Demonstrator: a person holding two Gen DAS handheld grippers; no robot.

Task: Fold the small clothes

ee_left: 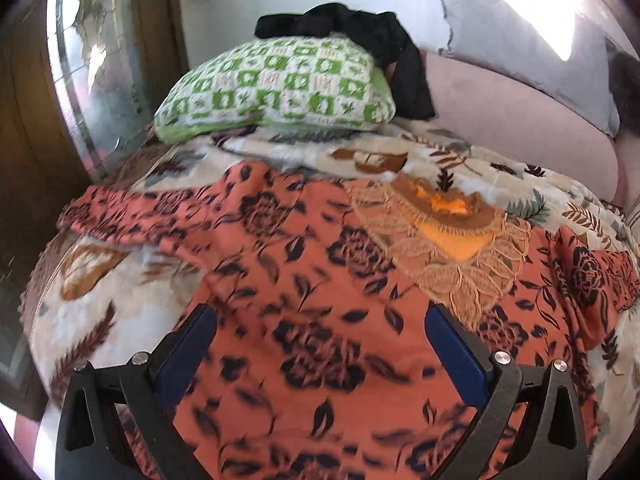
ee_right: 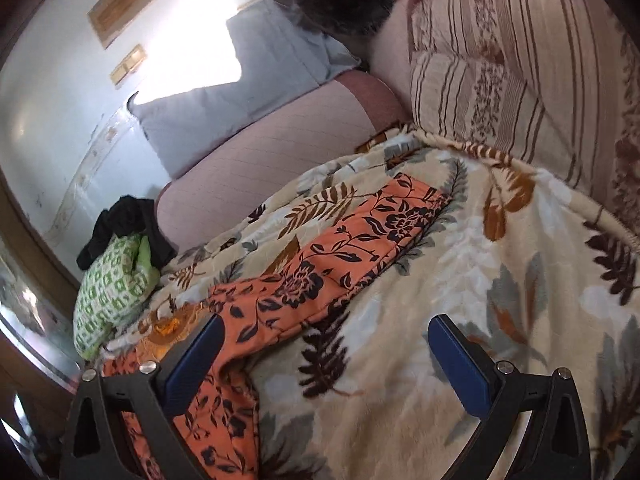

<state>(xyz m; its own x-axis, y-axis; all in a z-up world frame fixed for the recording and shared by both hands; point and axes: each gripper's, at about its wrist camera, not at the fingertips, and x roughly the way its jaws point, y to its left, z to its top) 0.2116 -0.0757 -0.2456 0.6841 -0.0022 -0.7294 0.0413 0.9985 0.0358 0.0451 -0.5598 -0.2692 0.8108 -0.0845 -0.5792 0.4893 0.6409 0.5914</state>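
Two grippers, both with jaws spread wide and nothing between them. Left gripper (ee_left: 320, 320) hovers over the body of the orange floral garment (ee_left: 304, 280), which lies spread face-up on the leaf-print blanket (ee_left: 92, 320); lace neckline (ee_left: 452, 248) points away toward the far side. Right gripper (ee_right: 326, 332) sits off the garment's right edge, above bare blanket, with the right sleeve (ee_right: 360, 240) stretched out ahead of it.

Step in hand, as I judge it: first fold, not yet begun — garment still fully open, both sleeves out. To do it well, take the right sleeve near its cuff, pinch only the orange cloth and not the plush pile beneath, then lay it inward across the chest. The left sleeve (ee_left: 132, 212) is somewhat rumpled where it meets the body; smooth that before folding or the crease will set crooked.

Edges and room: open blanket to the right of the sleeve gives clearance for a low approach. Far side is crowded — green checked pillow (ee_left: 276, 88) with a black garment (ee_left: 360, 36) draped on it, just beyond the collar. Striped cushions (ee_right: 500, 80) bound the right. The left sleeve lies toward the bed's left edge, so there is less room there.
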